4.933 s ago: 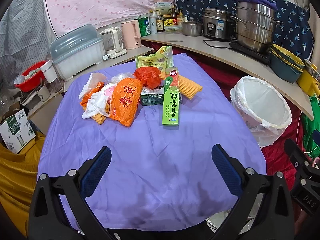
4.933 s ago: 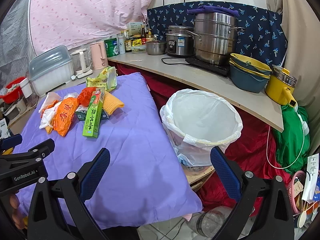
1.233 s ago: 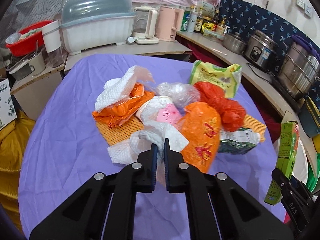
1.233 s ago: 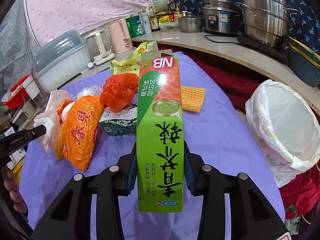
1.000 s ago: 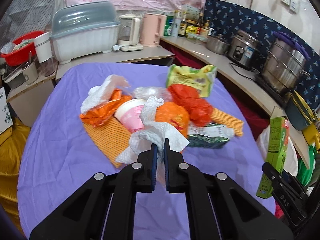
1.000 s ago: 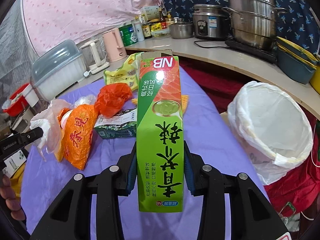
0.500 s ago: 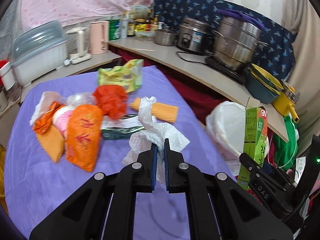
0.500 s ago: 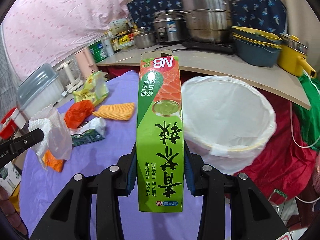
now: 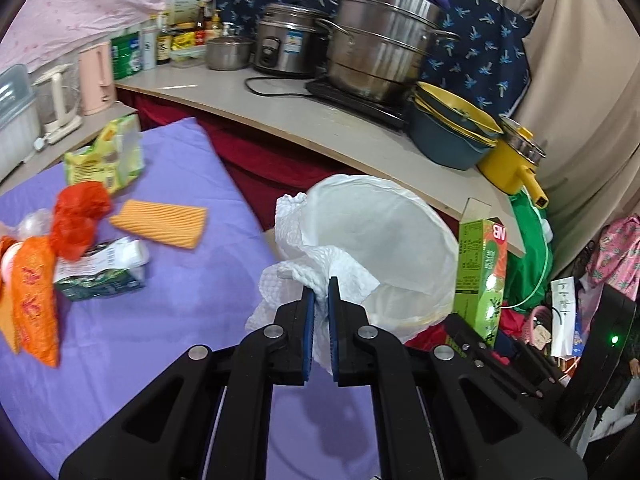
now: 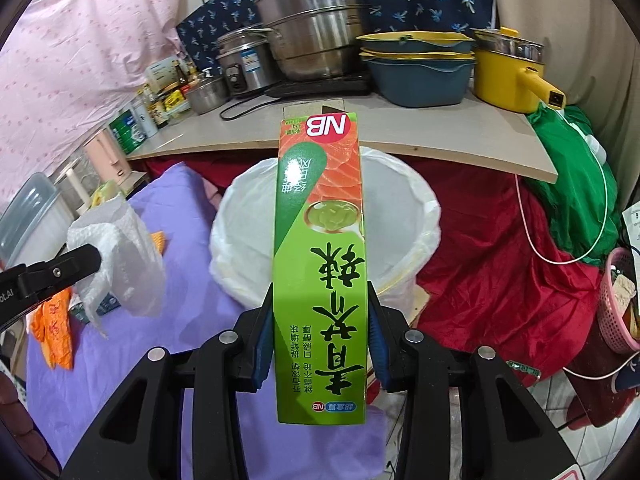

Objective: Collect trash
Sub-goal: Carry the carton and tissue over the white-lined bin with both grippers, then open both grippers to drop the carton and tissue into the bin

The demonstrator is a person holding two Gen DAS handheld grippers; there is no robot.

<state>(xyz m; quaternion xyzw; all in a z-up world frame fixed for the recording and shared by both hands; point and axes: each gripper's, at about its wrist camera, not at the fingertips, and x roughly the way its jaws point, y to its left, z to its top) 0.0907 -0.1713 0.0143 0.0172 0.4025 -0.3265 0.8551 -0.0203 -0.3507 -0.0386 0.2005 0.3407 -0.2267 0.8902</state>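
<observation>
Both hands are loaded and closing on the bin! The left gripper has its jaws pinched tight on a crumpled paper towel, which billows up above the fingertips and hangs in front of the near rim of the white-lined trash bin, at twelve o'clock from the left camera. Over on the right, the right gripper has its jaws set at a middling width, clamped on the two long sides of a tall green carton, and that carton points straight at the bin's mouth, again at twelve o'clock. From the left camera the same carton stands at about three o'clock, just beside the bin's right rim. So the step in hand, by my reading, is the drop. To do it well: carry each piece fully over the open liner before letting go, because the towel is light and floppy and could catch on the rim or drift back onto the purple cloth. The carton is long, so tip it nose-down into the middle instead of laying it across the rim. Keep the two grippers apart over the opening. Plenty left on the cloth at nine o'clock: an orange bag, a red bag, a yellow sponge.
</observation>
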